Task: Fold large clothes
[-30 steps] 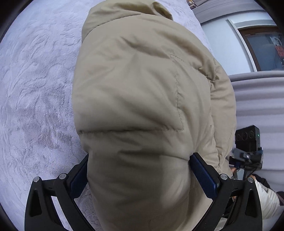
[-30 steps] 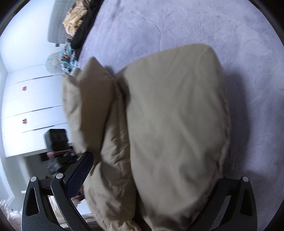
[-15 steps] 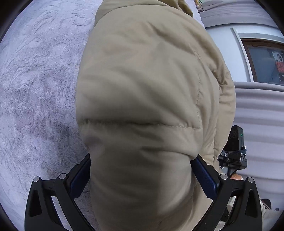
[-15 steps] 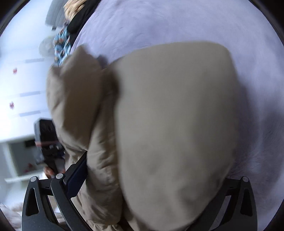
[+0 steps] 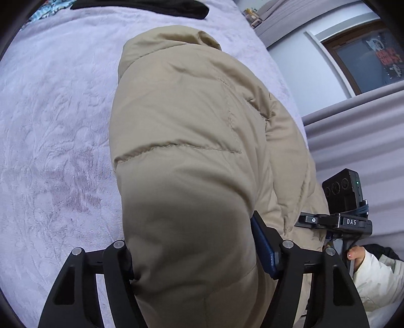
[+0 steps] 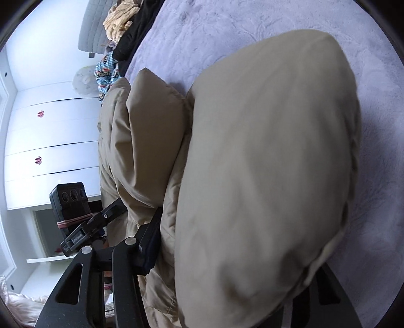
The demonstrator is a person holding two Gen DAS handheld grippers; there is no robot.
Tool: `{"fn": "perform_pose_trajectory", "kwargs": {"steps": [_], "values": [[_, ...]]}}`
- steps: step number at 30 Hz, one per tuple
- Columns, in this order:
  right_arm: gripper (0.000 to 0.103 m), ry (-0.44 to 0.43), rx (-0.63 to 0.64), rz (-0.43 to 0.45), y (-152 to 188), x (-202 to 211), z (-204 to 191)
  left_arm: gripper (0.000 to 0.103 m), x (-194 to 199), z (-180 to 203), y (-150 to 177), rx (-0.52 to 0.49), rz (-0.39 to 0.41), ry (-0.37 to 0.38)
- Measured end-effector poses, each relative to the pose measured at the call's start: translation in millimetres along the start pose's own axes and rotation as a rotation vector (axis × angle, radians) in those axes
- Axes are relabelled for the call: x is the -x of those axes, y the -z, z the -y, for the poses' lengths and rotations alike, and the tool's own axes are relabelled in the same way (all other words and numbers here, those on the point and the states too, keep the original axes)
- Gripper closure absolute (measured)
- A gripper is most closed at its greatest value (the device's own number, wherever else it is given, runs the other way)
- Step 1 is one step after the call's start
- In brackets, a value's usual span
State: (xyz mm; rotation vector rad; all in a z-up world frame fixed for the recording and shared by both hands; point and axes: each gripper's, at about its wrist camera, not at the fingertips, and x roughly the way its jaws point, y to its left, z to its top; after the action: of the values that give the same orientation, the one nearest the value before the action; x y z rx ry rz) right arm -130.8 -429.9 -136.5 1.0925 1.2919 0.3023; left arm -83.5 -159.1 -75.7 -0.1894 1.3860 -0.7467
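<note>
A bulky beige puffer jacket (image 5: pixel 186 141) lies folded on a lilac plush bedspread (image 5: pixel 50 113). My left gripper (image 5: pixel 194 254) is shut on the jacket's near edge, and the padding bulges out between its jaws. In the right wrist view the jacket (image 6: pixel 265 164) fills most of the frame. My right gripper (image 6: pixel 227 254) is shut on a thick bundle of it. The right finger of that gripper is hidden under the fabric. The right gripper also shows at the right of the left wrist view (image 5: pixel 346 217), beside the jacket.
A heap of other clothes (image 6: pixel 123 32), black, yellow and blue patterned, lies at the far end of the bed. A black garment (image 5: pixel 141 7) shows at the top of the left view. White cupboard drawers (image 6: pixel 45 141) stand to one side, a window (image 5: pixel 366 58) to the other.
Both grippers have pulled back a little with the jacket still held. The jacket has settled lower on the bedspread, and more of the bed and the far clothes shows.
</note>
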Motion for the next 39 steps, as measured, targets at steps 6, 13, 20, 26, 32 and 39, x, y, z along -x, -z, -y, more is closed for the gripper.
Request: {"fn": "perform_pose_trajectory", "kwargs": {"steps": [6, 13, 20, 26, 32, 39], "values": [[0.047, -0.041, 0.096, 0.011, 7, 9, -23, 0.031, 41, -17, 12, -0.004, 0.082, -0.011], [0.047, -0.055, 0.201, 0.018, 1, -26, -89, 0.031, 99, -73, 2, 0.011, 0.171, -0.001], [0.047, -0.043, 0.244, 0.047, 1, -89, -144, 0.031, 154, -178, -29, 0.006, 0.191, -0.004], [0.047, -0.041, 0.228, 0.073, 16, -160, -189, 0.031, 178, -263, -56, 0.002, 0.181, -0.082], [0.047, 0.039, 0.210, 0.059, 16, -227, -213, 0.030, 153, -335, -54, 0.043, 0.142, -0.212], [0.044, 0.220, 0.182, 0.007, 15, -259, -212, 0.020, 140, -360, -37, 0.101, 0.131, -0.261]]}}
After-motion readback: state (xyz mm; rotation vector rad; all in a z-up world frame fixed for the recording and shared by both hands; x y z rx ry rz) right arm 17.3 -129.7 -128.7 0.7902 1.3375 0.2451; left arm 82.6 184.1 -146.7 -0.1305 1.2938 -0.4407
